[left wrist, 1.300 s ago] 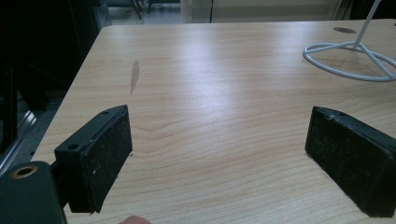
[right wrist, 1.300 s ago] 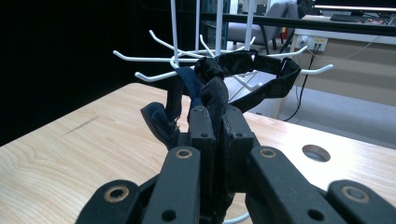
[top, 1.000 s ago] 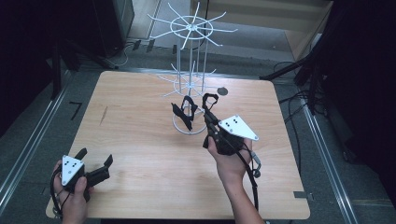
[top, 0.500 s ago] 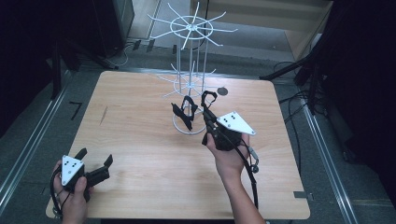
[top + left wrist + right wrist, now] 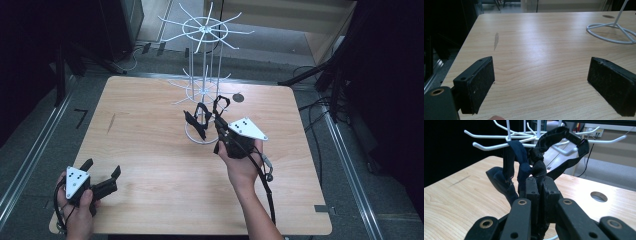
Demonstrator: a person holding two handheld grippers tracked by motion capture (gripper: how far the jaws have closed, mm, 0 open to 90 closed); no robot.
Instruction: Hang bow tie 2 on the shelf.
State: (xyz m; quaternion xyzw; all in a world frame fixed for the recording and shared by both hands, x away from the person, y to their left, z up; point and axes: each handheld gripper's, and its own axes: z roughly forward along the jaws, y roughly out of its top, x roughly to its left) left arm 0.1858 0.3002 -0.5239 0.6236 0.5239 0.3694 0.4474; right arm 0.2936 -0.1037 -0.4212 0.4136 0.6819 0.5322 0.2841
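Observation:
A white wire rack (image 5: 205, 65) with hooks stands at the middle back of the wooden table (image 5: 150, 150). A dark blue fabric band (image 5: 194, 122) hangs from one of its lower hooks (image 5: 489, 145) and shows in the right gripper view as a dark blue band (image 5: 512, 162). My right gripper (image 5: 219, 124) is just right of it, shut on a black fabric band (image 5: 537, 166). That black band's loop (image 5: 576, 143) reaches up among the hooks. My left gripper (image 5: 104, 168) rests low at the table's front left corner, open, with bare wood between its pads (image 5: 477, 83).
The rack's round wire base (image 5: 609, 32) sits on the table ahead of the left gripper. A round hole (image 5: 238, 97) is in the tabletop behind the right hand. Dark floor, cables and stands surround the table edges.

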